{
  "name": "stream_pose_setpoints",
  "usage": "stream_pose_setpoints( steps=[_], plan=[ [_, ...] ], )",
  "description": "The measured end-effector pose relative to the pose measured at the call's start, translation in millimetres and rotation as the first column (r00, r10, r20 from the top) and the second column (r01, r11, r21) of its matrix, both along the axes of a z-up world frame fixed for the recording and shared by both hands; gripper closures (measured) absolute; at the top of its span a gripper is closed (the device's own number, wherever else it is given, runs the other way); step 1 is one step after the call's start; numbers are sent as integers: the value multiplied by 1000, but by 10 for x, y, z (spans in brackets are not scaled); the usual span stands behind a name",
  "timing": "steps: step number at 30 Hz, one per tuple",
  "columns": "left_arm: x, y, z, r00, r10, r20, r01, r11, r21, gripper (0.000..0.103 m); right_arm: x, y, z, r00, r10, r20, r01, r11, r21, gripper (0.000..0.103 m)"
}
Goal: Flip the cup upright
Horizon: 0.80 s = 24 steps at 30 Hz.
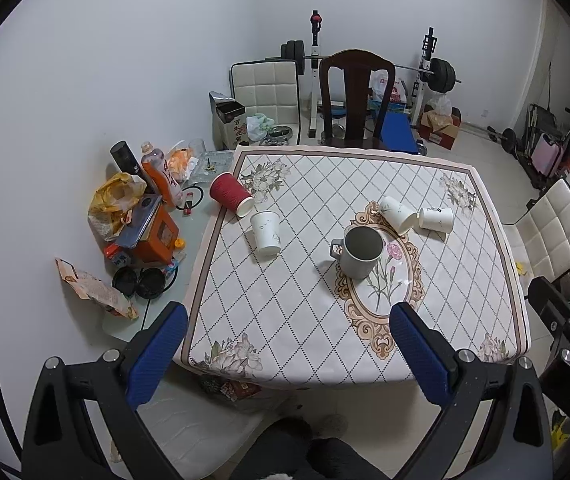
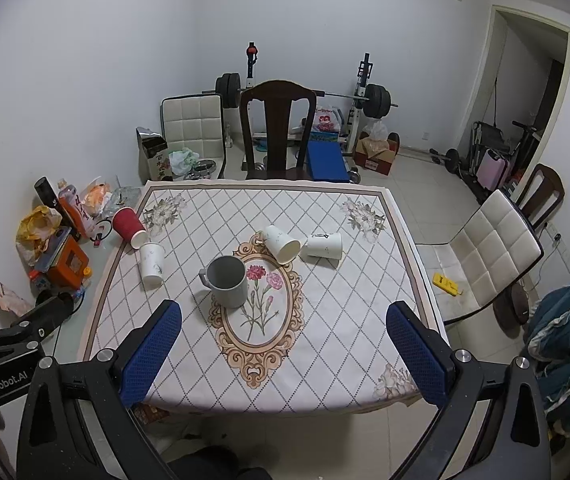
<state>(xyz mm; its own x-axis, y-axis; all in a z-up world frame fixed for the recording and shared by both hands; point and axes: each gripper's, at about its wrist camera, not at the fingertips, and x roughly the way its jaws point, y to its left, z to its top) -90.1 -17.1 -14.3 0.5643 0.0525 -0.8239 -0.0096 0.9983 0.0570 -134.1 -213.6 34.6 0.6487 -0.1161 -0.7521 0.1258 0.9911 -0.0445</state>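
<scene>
Fingers on both grippers are spread wide with nothing between them: the left gripper (image 1: pixel 287 342) and right gripper (image 2: pixel 285 340) both hang over the near edge of the table (image 2: pixel 325 380), well back from the cups. Closest cup is the grey mug (image 2: pixel 227 282), which stands upright on the oval flower print, handle to the left. Just behind it a white paper cup (image 2: pixel 281 243) lies on its side, mouth toward the camera, and another white cup (image 2: pixel 323 245) lies tipped over right beside it. Over at the left edge there's a third white cup (image 2: pixel 152 263), mouth end facing the camera, with a red ribbed cup (image 2: pixel 129 227) lying tilted just behind it. Left of the table sits a pile of bottles and bags (image 1: pixel 141 208), and a dark wooden chair (image 2: pixel 277 132) stands behind.
</scene>
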Motion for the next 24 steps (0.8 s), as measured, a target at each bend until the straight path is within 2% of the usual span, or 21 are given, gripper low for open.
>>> stream_pose_setpoints(
  steps=[24],
  plan=[
    [25, -24, 4, 1000, 12, 6, -12, 1000, -2, 0, -2, 21, -40, 1000, 13, -6, -13, 1000, 12, 0]
  ],
)
